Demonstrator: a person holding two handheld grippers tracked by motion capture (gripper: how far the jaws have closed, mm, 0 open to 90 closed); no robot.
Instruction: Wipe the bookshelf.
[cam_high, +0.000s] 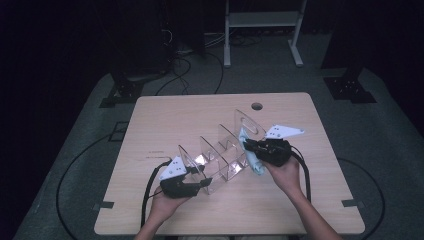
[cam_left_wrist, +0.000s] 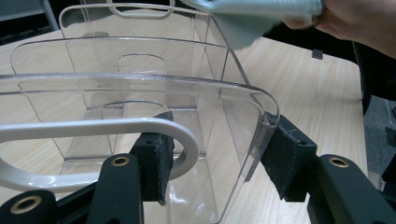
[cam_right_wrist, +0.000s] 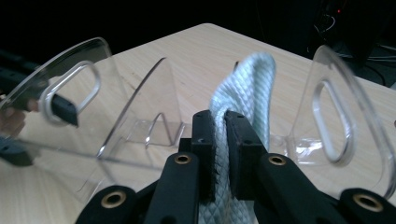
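A clear plastic divider rack (cam_high: 220, 155) with several upright panels lies slantwise across the wooden table (cam_high: 200, 115). My left gripper (cam_high: 202, 182) holds the rack's near end. In the left gripper view my left gripper (cam_left_wrist: 219, 161) has its pads clamped on the end panel (cam_left_wrist: 233, 140), between the handle cut-out and the panel's edge. My right gripper (cam_high: 248, 146) hovers at the rack's far end, shut on a pale blue-green cloth (cam_high: 254, 161). In the right gripper view my right gripper (cam_right_wrist: 219, 135) pinches the folded cloth (cam_right_wrist: 247, 88) between two clear panels (cam_right_wrist: 331, 116).
A round cable hole (cam_high: 257, 106) sits near the table's far edge. A white metal stand (cam_high: 262, 20) and loose cables (cam_high: 185, 65) are on the floor beyond the table. Bare tabletop lies left of and behind the rack.
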